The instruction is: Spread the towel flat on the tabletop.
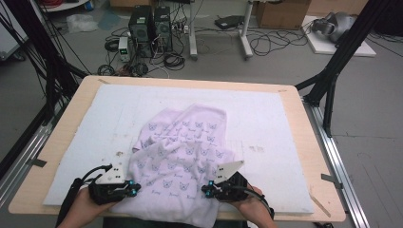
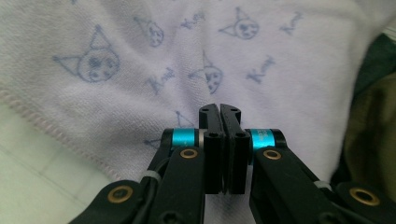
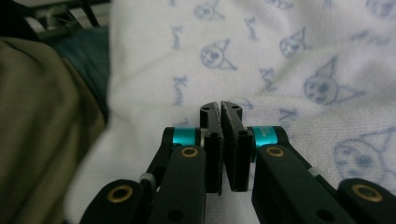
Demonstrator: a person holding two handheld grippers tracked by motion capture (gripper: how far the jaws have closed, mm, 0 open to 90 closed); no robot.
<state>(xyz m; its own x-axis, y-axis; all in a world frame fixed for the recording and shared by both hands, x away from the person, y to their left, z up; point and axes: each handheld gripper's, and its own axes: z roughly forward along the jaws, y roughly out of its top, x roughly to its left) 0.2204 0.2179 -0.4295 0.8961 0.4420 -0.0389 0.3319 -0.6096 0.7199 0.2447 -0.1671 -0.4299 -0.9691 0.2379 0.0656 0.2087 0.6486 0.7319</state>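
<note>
White padding covers the bench (image 1: pixel 294 156), where the cat-print towel (image 1: pixel 185 152) lies crumpled at the near middle. My left hand-held gripper (image 1: pixel 134 188) and right hand-held gripper (image 1: pixel 205 189) are clenched over its near hem; whether cloth is pinched, I cannot tell. Soft and light, it should lift best by its corners.
</note>
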